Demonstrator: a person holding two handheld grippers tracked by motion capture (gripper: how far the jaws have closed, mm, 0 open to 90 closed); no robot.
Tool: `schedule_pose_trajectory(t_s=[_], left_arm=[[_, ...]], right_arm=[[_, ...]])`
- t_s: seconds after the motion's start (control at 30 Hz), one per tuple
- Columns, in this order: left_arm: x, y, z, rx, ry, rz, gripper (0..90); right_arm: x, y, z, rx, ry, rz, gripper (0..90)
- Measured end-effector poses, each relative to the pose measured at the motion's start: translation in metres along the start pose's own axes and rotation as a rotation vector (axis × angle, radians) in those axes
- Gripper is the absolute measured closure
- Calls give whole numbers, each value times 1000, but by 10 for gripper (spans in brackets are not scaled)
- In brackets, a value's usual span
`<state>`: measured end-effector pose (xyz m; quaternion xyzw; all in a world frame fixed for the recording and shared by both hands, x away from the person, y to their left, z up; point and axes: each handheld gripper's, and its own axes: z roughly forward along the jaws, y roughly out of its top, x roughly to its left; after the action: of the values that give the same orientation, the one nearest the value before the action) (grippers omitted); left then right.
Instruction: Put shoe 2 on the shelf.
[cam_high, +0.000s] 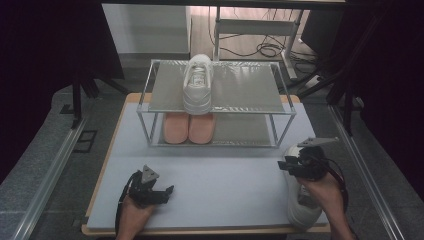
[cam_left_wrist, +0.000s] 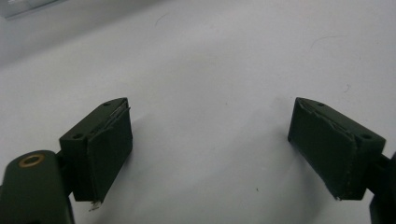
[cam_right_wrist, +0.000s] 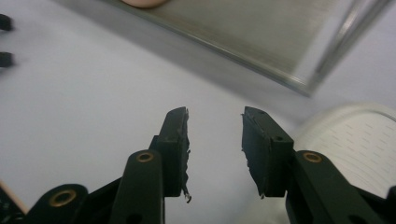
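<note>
The right hand-held gripper hovers at the worktop's 4 o'clock corner, just above a white shoe lying there. Its jaws stand partly open with nothing between them, the shoe's edge beside the right jaw. The left hand-held gripper, at 7 o'clock, gapes wide over bare worktop, holding nothing.
</note>
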<state>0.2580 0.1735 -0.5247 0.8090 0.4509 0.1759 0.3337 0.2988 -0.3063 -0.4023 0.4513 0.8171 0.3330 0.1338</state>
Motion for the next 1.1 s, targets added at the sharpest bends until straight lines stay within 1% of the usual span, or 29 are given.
schedule_pose_trajectory(t_s=[0.03,0.07,0.1,0.17,0.2,0.23,0.27,0.3,0.33,0.37,0.4,0.47,0.5,0.53,0.57,0.6,0.63,0.67,0.7,0.73,0.77,0.83,0.87,0.93,0.97,1.0,1.07,1.1], left_arm=[[0,0,0,0,0,0,139],[0,0,0,-2,0,-4,139],[0,0,0,-3,1,-4,139],[0,0,0,-3,0,-5,139],[0,0,0,-3,0,-5,139],[0,0,0,-1,0,-3,139],[0,0,0,-1,0,-2,139],[0,0,0,0,0,-2,139],[0,0,0,1,0,0,139],[0,0,0,1,0,0,139],[0,0,0,2,0,0,139],[0,0,0,1,0,-1,139],[0,0,0,1,0,-1,139],[0,0,0,1,0,-1,139],[0,0,0,1,0,-1,139],[0,0,0,1,0,-1,139],[0,0,0,1,0,-1,139],[0,0,0,1,0,-1,139],[0,0,0,1,0,-1,139],[0,0,0,1,0,-1,139],[0,0,0,1,0,-1,139],[0,0,0,1,-1,-1,138],[0,0,0,1,-1,-1,138],[0,0,0,2,-1,-2,138],[0,0,0,2,0,-2,138],[0,0,0,2,0,-2,138],[0,0,0,2,0,-2,138],[0,0,0,2,0,-2,138]], right_arm=[[-2,-1,-1,-2,-6,4,628],[-7,-5,-4,-9,-36,12,632],[-7,-5,-4,-9,-36,12,632],[-11,-8,-8,-22,-68,19,638],[-16,-11,-12,-31,-97,30,658],[-16,-11,-12,-31,-97,30,658],[-21,-14,-16,-39,-117,41,696],[-21,-14,-16,-39,-117,41,696],[-27,-17,-21,-40,-145,54,728],[-27,-17,-21,-40,-145,54,728],[-30,-19,-23,-44,-158,61,754],[-37,-24,-26,-44,-167,85,807],[-42,-29,-29,-47,-186,102,860],[-42,-29,-29,-47,-186,102,860],[-45,-32,-30,-49,-197,107,885],[-50,-37,-31,-52,-211,128,900],[-50,-37,-31,-52,-211,128,900],[-54,-42,-31,-41,-233,145,900],[-54,-42,-31,-41,-233,145,900],[-56,-47,-30,-24,-252,156,900],[-56,-47,-30,-24,-252,156,900],[-59,-53,-29,-14,-259,167,900],[-60,-59,-28,-6,-269,176,900],[-61,-62,-27,-4,-270,183,900],[-63,-69,-25,0,-271,196,900],[-63,-69,-25,0,-271,196,900],[-64,-79,-21,15,-286,207,900],[-64,-79,-21,15,-286,207,900]])
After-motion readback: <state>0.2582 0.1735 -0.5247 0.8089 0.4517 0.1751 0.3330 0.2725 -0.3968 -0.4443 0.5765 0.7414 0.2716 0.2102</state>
